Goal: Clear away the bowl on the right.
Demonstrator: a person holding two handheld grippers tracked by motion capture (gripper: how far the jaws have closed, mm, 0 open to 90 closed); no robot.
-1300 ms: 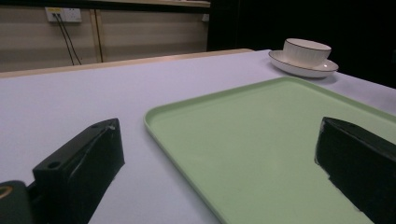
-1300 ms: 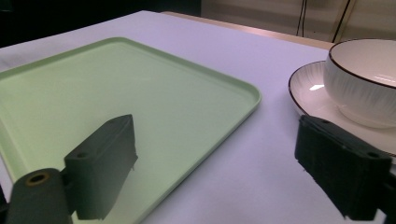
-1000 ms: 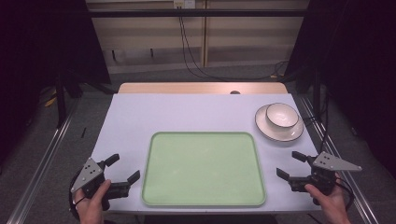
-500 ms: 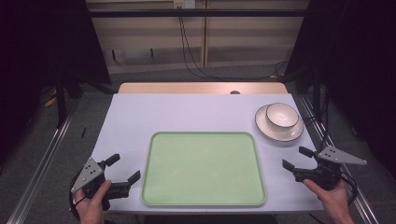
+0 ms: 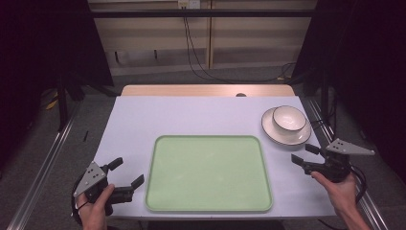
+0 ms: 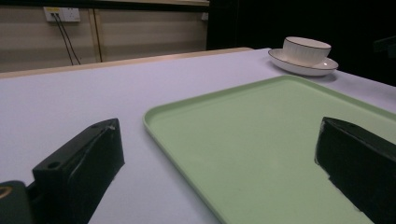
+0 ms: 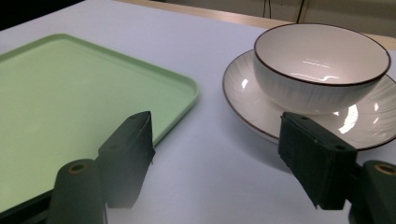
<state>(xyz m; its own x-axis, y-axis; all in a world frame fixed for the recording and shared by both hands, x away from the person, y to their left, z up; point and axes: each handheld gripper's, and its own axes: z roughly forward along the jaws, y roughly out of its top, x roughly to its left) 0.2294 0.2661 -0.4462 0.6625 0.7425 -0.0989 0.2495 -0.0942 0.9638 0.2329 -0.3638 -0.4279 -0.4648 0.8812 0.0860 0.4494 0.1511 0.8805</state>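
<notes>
A pale green tray [image 5: 208,172] lies empty at the table's front middle; its near corner shows in the left gripper view [image 6: 261,140] and its right corner in the right gripper view [image 7: 70,98]. A white bowl [image 5: 288,118] sits on a white plate [image 5: 270,129] at the right, seen close in the right gripper view as bowl [image 7: 322,65] on plate [image 7: 243,93]. My left gripper [image 5: 127,173] rests open at the front left, beside the tray. My right gripper [image 5: 304,154] is open just in front of the plate, nothing between its jaws.
The table [image 5: 191,115] has a lavender cover with a wooden strip along its far edge. Cables hang down the wall behind. Metal rails run along the floor on both sides. The bowl and plate also show far off in the left gripper view [image 6: 306,49].
My right gripper has moved forward and slightly right, up to the near side of the plate. The left gripper has stayed put.
</notes>
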